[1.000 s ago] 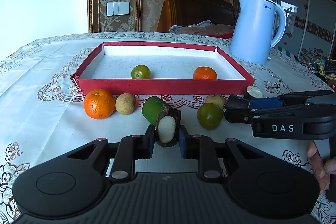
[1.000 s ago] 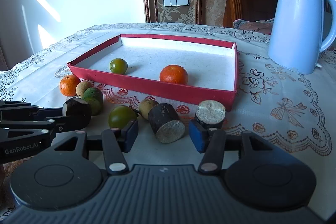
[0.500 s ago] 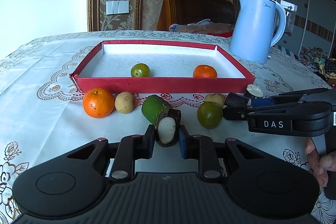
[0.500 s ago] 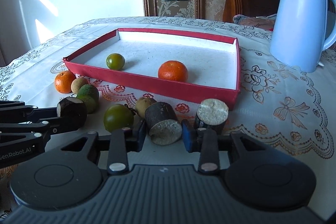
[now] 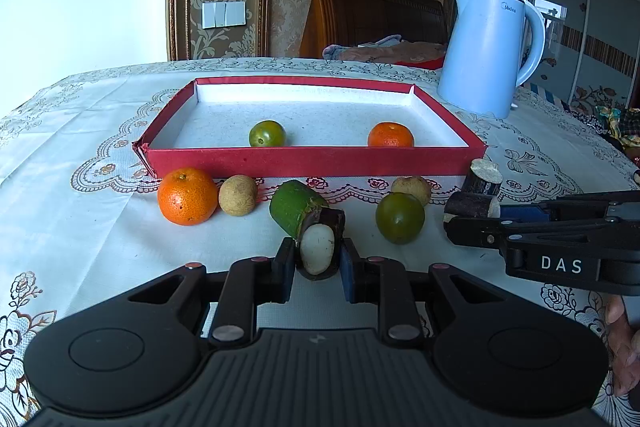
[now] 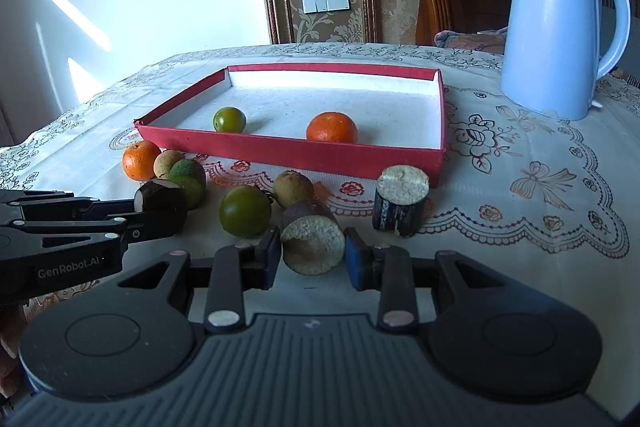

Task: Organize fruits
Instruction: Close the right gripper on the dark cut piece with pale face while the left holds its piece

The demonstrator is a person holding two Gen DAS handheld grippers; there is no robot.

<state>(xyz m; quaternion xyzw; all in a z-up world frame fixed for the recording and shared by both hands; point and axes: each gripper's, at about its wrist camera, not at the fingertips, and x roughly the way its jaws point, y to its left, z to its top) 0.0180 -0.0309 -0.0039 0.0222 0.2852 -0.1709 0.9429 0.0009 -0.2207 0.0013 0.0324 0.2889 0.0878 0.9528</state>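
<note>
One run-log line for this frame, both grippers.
left gripper: shut on dark cane piece | right gripper: shut on cane piece | red tray: two fruits

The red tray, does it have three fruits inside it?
No, the red tray holds only two: a green fruit and an orange; the other fruits lie outside on the tablecloth.

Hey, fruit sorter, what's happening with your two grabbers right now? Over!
Left gripper shut on dark cane piece. Right gripper shut on another. Red tray ahead, path clear.
</note>
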